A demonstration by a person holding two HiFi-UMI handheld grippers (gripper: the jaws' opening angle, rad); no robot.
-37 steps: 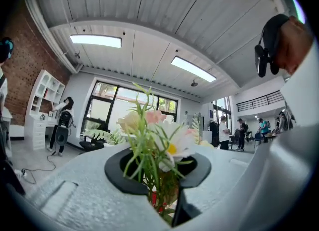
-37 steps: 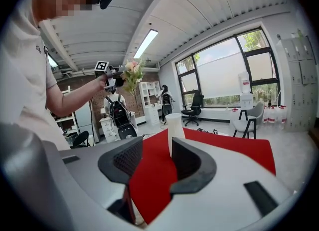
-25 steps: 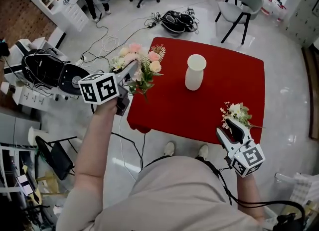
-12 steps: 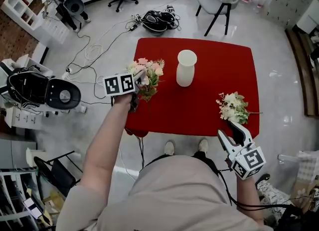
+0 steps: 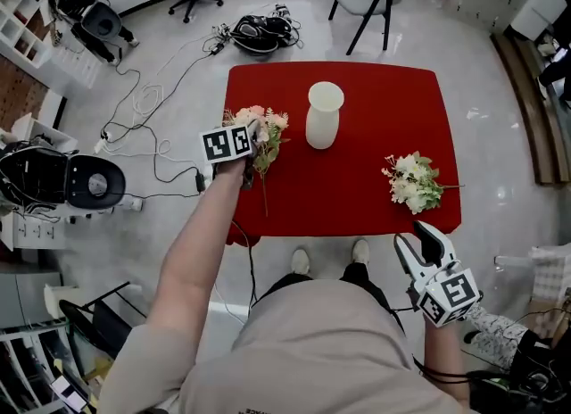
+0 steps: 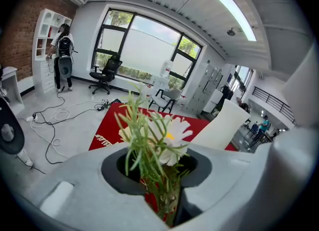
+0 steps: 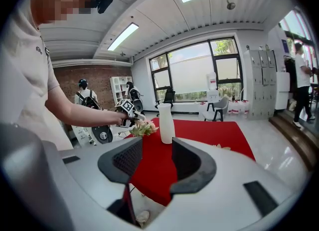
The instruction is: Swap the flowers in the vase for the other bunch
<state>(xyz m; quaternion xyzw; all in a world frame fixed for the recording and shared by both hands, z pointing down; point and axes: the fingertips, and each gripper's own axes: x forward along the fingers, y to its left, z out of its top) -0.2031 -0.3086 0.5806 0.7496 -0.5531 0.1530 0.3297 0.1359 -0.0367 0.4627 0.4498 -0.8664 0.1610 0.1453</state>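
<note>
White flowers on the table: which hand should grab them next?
The right. The right gripper is open, empty and close to the white bunch, while the left gripper is shut on the pink bunch.

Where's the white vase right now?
In the head view the white vase stands upright on the red table, between the pink bunch on its left and the white bunch on its right.

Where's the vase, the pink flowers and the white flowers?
vase (image 5: 324, 118): head view, middle of its white body.
pink flowers (image 5: 270, 123): head view, on the blossoms.
white flowers (image 5: 410, 180): head view, on the blossoms.
</note>
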